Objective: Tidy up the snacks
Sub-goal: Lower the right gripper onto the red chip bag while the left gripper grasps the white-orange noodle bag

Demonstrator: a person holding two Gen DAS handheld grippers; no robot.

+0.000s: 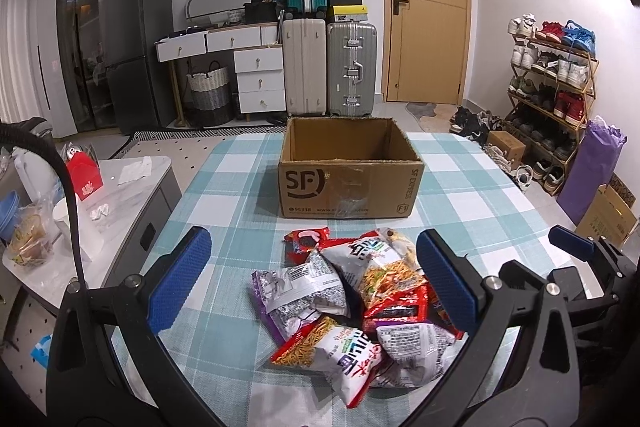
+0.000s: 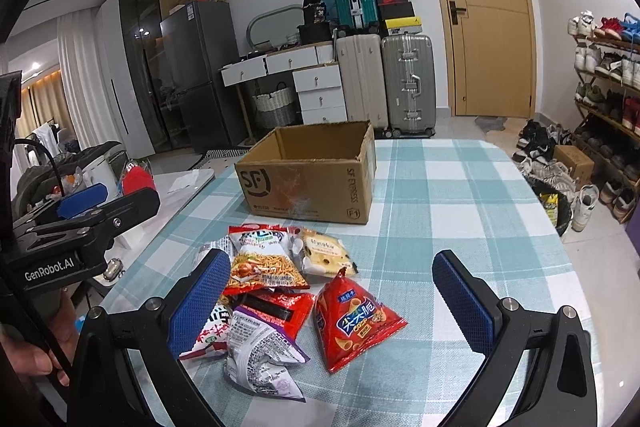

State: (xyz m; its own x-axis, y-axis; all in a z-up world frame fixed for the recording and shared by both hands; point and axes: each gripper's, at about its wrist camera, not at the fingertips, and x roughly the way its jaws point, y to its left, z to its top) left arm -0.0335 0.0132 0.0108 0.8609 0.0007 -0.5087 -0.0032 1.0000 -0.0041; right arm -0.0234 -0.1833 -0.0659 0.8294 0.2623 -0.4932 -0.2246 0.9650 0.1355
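The cardboard box [image 1: 347, 171] is taken as the landmark; it stands open-topped on the checked bench [image 1: 472, 203], and no snack can be seen inside it.

Left of the box, a side counter [image 1: 132, 187] carries a red carton [image 1: 85, 174] and a white cup [image 1: 74, 227].

The left claw [image 1: 316, 281] is held on the near side of the box, with its jaws spread wide and nothing gripped. Between its blue pads [image 1: 180, 281], the snack pile [image 1: 352, 307] lies on the bench, near the box but apart from it. A silver-and-purple packet [image 1: 300, 291] lies at the left of the pile, and a noodle-snack packet [image 1: 332, 355] lies at its near edge.

In the right wrist view, the left claw is seen from the side, to the near left of the box [image 2: 310, 175], and a hand [image 2: 44, 355] is visible at the lower left.

The right claw [image 2: 332, 301] is also held on the near side of the box, jaws wide and empty. A red triangular packet [image 2: 354, 323] lies alone between its pads [image 2: 200, 303], just right of the pile. A pale cake packet [image 2: 326, 255] lies between that packet and the box.

Behind the box, suitcases [image 1: 330, 67] stand against the wall. Right of the box, beyond the bench edge, a shoe rack [image 1: 556, 83] is seen.
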